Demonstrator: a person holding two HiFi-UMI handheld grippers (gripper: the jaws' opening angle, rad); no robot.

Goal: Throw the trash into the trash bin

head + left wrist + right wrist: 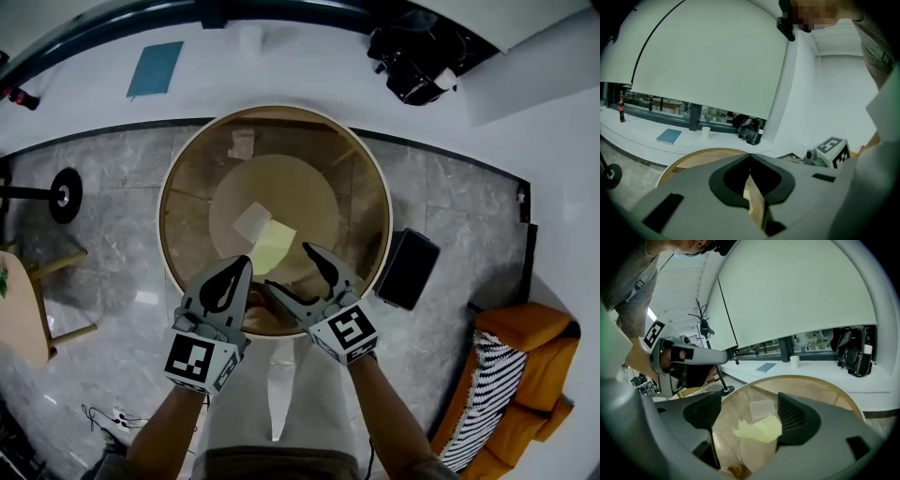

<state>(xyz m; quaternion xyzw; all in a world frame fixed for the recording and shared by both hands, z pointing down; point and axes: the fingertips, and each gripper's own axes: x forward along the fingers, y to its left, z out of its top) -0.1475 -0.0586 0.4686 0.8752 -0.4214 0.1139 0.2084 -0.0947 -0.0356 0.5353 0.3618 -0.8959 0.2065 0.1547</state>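
**Left gripper** (244, 264) (750, 160): jaws closed tip to tip, with nothing between them. It is held over the near rim of the bin, beside the right gripper.

**Right gripper** (289, 266) (749, 401): jaws wide apart, gripping nothing. It is held above the bin's mouth and points down into it.

**Trash bin** (180, 167) (691, 158) (825, 386): round and open-topped, with a pale wooden rim, brown inner walls and a lighter round bottom. It stands on a grey marbled floor (122, 244), directly below both grippers.

**Contents of bin:**
- Yellow paper (272, 246) (761, 430): crumpled, seen between the right gripper's open jaws and lower than them. Whether it rests on the bottom or is in the air cannot be told.
- White paper (251, 221) (761, 408): a flat square just beside the yellow one, their edges overlapping.

**Surroundings:**
- White ledge (309, 66) curving behind the bin. It carries a teal notebook (155, 67) (669, 136) (765, 367), a white cup (251, 41) (706, 132) (794, 362) and a black bag (412, 64) (750, 130) (853, 355).
- Dark flat rectangular object (408, 269) on the floor, just to the right of the bin.
- Orange sofa (534, 361) with a striped cushion (487, 394), at the lower right, well apart from the bin.
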